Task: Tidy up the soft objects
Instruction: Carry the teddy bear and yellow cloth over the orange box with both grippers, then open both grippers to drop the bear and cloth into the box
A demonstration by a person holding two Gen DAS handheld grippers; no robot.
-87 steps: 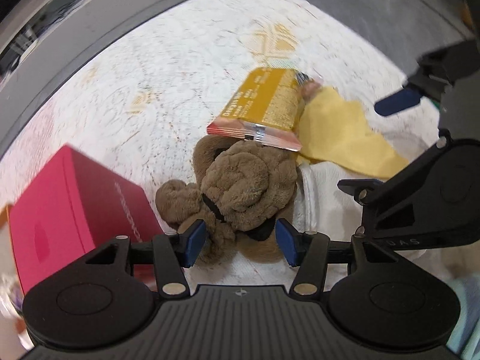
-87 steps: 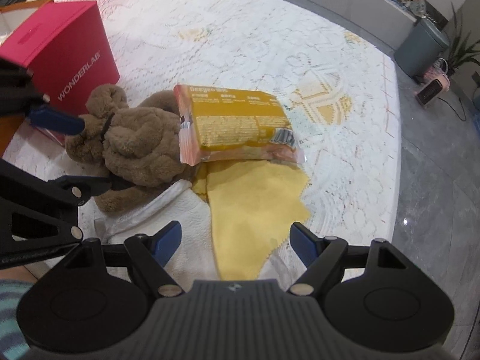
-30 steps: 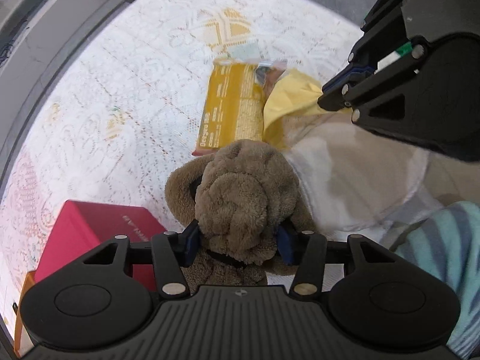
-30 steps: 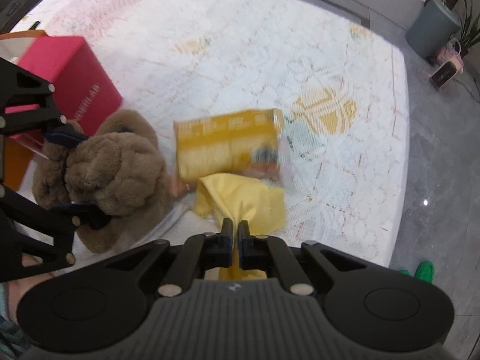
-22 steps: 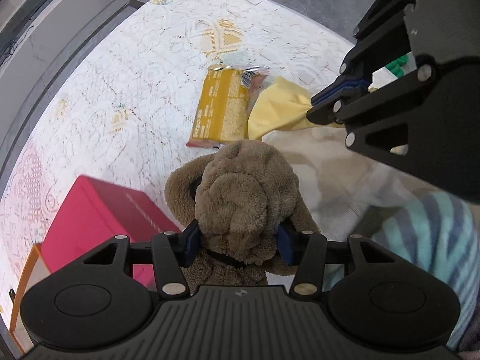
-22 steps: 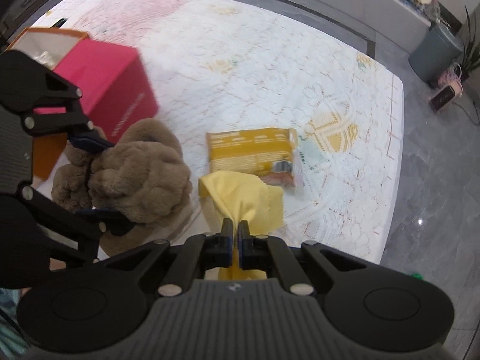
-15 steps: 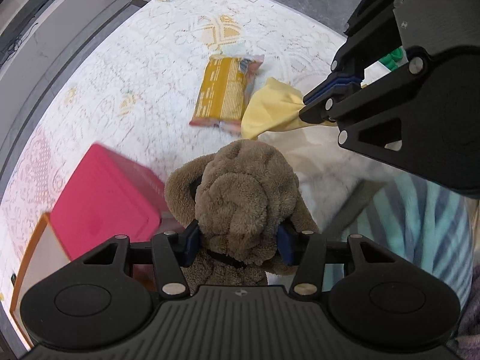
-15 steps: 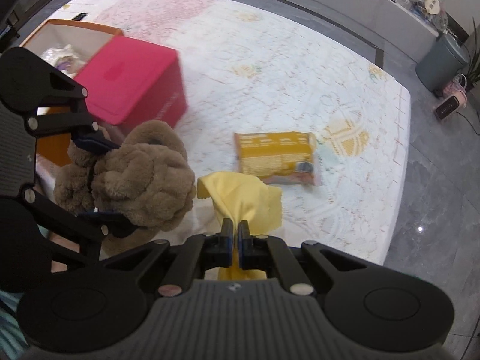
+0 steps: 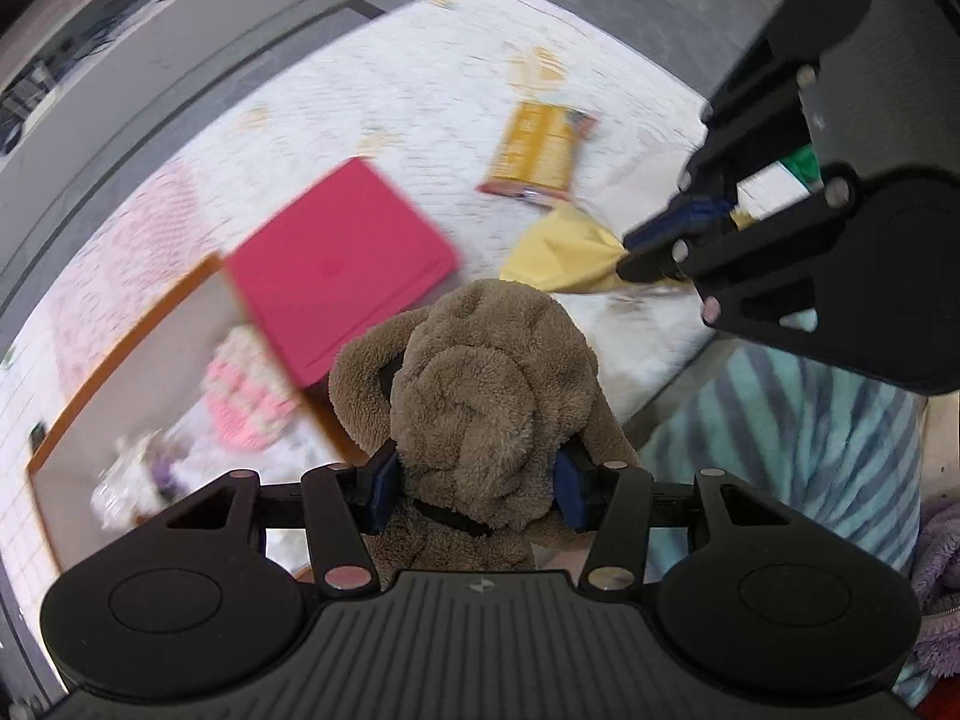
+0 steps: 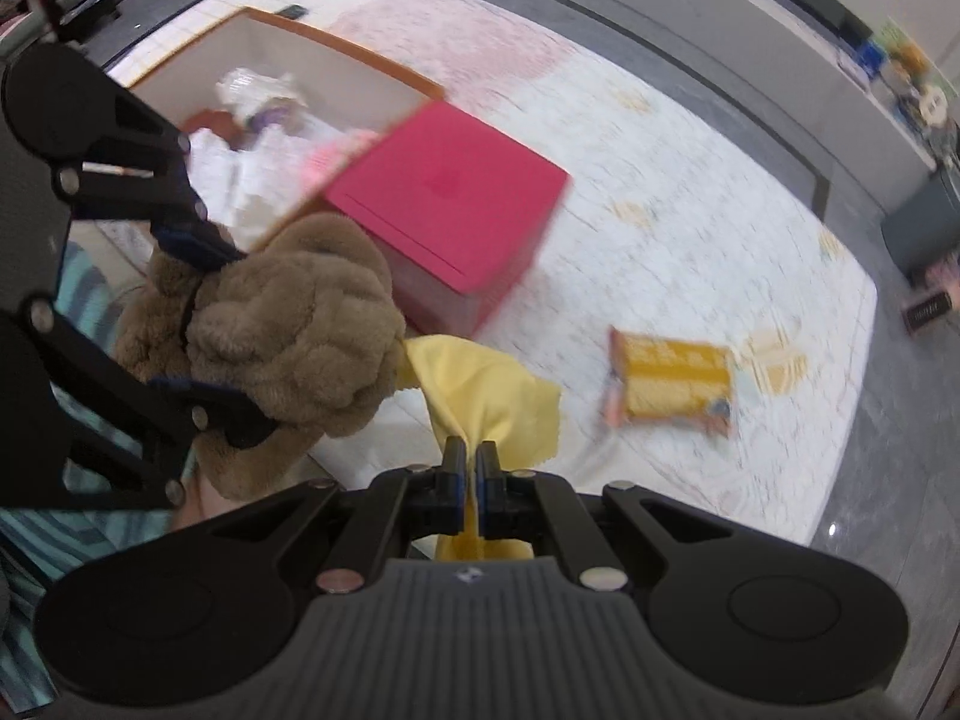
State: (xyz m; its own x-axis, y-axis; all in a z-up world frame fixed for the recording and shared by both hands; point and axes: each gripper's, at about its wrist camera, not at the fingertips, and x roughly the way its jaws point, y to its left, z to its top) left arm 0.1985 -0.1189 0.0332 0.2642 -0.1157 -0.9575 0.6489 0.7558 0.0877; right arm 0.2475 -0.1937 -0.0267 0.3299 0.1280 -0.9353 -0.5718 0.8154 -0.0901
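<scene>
The left tool (image 9: 477, 489) grips a brown plush toy (image 9: 486, 390) in half-spread jaws, above the floor mat (image 9: 420, 60). The right tool (image 10: 470, 465), fully closed, pinches a hanging yellow cloth (image 10: 486, 390) beside it.

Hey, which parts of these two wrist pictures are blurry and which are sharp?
Left wrist view: the brown plush toy in the left claw is sharp; the pink box, orange-rimmed bin and snack packet smear with motion. Right wrist view: the yellow cloth in the right claw is crisp; the patterned mat is blurred, and fisheye bends its edges.
</scene>
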